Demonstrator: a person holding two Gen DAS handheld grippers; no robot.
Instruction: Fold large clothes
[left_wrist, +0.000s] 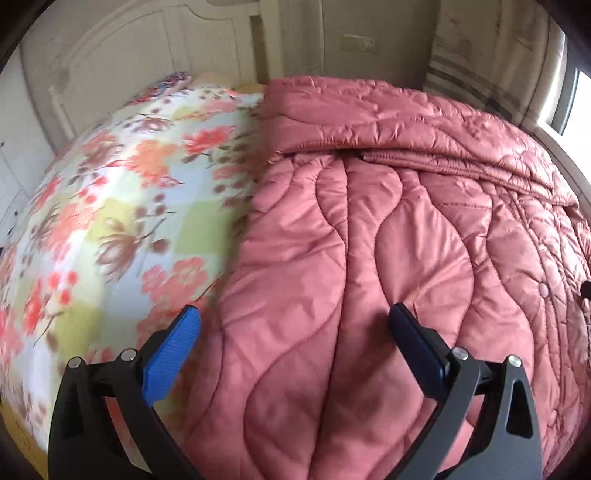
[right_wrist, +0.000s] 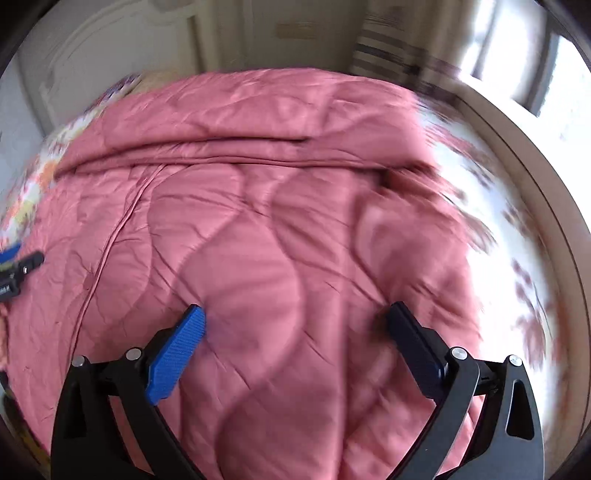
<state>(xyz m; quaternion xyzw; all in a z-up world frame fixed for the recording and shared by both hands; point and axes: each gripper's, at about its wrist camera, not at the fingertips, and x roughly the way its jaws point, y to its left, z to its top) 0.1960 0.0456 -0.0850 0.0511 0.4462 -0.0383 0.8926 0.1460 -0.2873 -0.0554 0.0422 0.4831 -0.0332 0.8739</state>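
Note:
A large pink quilted coat (left_wrist: 388, 229) lies spread on a bed, with a fold line running across its far part. It also fills the right wrist view (right_wrist: 266, 229). My left gripper (left_wrist: 295, 317) is open and empty, hovering over the coat's left edge beside the floral sheet. My right gripper (right_wrist: 295, 314) is open and empty above the coat's middle right. The tip of the left gripper (right_wrist: 22, 264) shows at the left edge of the right wrist view.
A floral bedsheet (left_wrist: 110, 206) covers the bed left of the coat and also shows to its right (right_wrist: 498, 229). A white headboard (left_wrist: 129, 62) and wall stand behind. A curtain (left_wrist: 491, 62) and bright window (right_wrist: 535, 74) are at the far right.

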